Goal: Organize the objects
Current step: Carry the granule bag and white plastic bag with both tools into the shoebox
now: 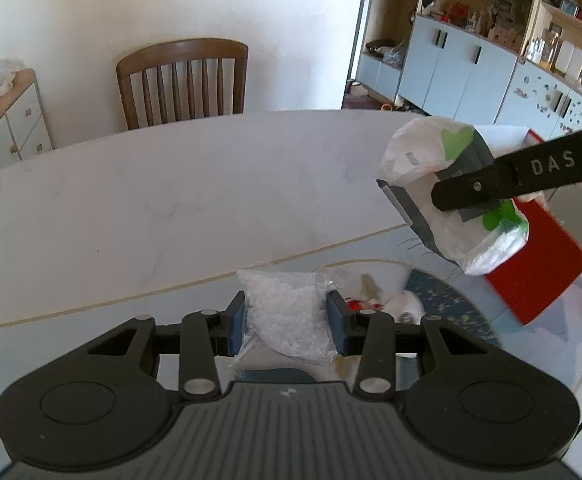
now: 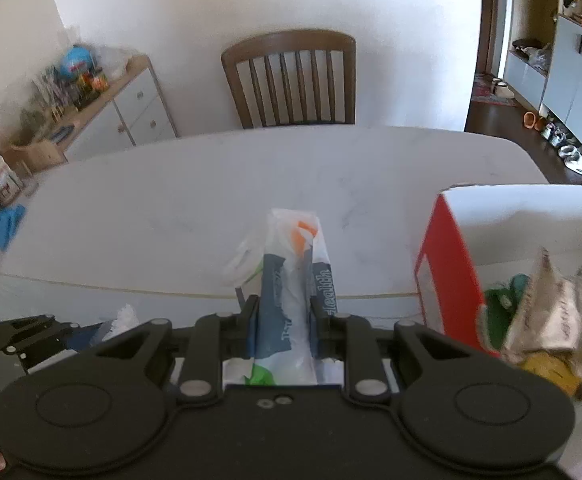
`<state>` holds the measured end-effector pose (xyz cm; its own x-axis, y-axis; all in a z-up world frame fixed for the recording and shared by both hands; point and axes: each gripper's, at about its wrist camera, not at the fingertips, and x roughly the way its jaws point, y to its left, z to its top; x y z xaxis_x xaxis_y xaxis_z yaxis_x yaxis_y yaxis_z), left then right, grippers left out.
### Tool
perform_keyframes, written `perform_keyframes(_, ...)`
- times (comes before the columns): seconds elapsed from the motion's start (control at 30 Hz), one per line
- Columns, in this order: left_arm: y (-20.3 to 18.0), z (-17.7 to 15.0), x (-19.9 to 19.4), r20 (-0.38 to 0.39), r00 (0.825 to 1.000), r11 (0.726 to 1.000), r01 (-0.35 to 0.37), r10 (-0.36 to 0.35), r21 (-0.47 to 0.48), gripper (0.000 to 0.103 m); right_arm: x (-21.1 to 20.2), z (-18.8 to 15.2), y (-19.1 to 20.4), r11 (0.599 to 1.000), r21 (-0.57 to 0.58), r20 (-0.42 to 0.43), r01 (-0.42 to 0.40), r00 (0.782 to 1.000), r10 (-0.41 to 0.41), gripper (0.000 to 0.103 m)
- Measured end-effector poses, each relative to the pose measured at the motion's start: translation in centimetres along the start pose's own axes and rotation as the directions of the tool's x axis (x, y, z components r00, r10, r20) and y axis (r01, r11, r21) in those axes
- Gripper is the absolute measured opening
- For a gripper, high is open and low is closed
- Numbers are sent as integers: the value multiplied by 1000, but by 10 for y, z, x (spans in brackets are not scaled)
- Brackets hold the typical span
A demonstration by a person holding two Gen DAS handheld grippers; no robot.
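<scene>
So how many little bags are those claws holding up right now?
2. The left gripper pinches a clear bag of white granules; the right gripper pinches a white-and-blue printed bag, beside the red box. The box holds more packets, partly hidden.

Left gripper [image 1: 287, 322]: pointing down and forward, blue pads clamped on both sides of a clear bag [image 1: 289, 316] of white granules. Right gripper [image 2: 285, 328]: similar downward tilt, jaws pinched narrow on a white-and-blue packet [image 2: 293, 280] standing upright between them.
</scene>
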<state>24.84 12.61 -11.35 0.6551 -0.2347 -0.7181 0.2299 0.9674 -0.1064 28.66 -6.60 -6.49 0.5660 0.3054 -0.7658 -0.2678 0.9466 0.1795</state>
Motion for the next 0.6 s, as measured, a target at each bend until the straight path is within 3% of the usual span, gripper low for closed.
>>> perform_keyframes(0.37,-35,14,-46,37,999,999,32,-32,16,40,-62,-16,-6,1000,21,33,-20,999,20,22)
perform_keyframes(0.6,-68,31,-58,26,997,997,65,-66,39,40,-94,-27,-32,998,55,58,-27,998,23,22)
